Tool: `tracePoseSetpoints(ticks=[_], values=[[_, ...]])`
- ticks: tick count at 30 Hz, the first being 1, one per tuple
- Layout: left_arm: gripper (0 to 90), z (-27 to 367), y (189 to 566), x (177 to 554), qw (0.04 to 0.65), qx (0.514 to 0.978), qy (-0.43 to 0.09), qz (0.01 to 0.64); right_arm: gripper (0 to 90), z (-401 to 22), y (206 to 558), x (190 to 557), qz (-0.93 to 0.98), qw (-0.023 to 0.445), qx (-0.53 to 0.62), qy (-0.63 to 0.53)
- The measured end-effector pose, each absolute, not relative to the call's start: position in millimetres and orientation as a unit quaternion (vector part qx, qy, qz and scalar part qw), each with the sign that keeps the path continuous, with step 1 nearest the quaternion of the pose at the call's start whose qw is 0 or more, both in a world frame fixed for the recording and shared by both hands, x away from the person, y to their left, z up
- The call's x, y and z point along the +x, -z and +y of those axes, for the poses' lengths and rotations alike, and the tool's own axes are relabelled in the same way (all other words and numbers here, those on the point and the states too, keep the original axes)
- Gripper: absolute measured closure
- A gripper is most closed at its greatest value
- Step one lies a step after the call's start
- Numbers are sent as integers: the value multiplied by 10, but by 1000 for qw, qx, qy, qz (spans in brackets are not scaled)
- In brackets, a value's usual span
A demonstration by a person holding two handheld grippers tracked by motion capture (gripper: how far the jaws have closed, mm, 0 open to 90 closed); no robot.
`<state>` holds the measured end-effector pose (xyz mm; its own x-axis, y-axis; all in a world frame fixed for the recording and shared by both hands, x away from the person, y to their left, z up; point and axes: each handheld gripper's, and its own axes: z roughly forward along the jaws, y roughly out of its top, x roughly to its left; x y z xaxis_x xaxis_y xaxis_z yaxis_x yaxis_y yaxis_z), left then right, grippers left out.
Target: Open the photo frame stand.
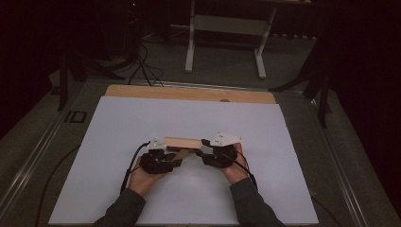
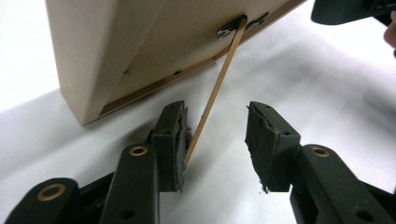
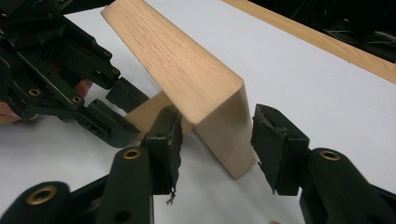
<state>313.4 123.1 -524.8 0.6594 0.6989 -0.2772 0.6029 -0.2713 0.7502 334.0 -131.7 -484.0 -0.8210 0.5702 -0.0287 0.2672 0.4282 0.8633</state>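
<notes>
A light wooden frame (image 1: 182, 142) stands on its long edge at the middle of the white sheet (image 1: 189, 198). My left gripper (image 1: 176, 155) is at its left end and my right gripper (image 1: 202, 150) at its right end. In the left gripper view, the frame's back (image 2: 140, 42) leans over a thin wooden strut (image 2: 219, 79) hinged to it. The strut's foot rests against the left pad of my left gripper (image 2: 215, 135), whose jaws stand apart. In the right gripper view, the frame's end (image 3: 224, 126) sits between the jaws of my right gripper (image 3: 217, 135), with a gap at the right pad.
The white sheet covers a wooden board whose far edge (image 1: 189, 93) shows as a strip. Dark floor, cables (image 1: 142, 66) and a white table stand (image 1: 227, 28) lie beyond. A person's hands and dark sleeves come in from the bottom.
</notes>
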Motion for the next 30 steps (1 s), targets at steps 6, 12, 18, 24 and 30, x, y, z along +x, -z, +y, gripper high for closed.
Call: tracePoseSetpoints(ticks=[6, 12, 18, 24, 30], values=[[545, 1256, 5226, 3116, 442, 795, -64, 410, 490, -1347, 4849, 3345, 830, 157, 255, -471], [537, 1271, 5209, 3085, 439, 797, -77, 409, 471, -1350, 4856, 3341, 831, 154, 254, -471], [522, 1274, 5175, 3036, 435, 800, -89, 404, 457, -1351, 4860, 3334, 832, 152, 252, -470], [513, 1298, 5128, 2989, 436, 799, -106, 401, 446, -1355, 4860, 3326, 832, 151, 251, -472], [504, 1328, 5091, 2956, 436, 797, -123, 399, 441, -1362, 4854, 3318, 831, 152, 250, -473]])
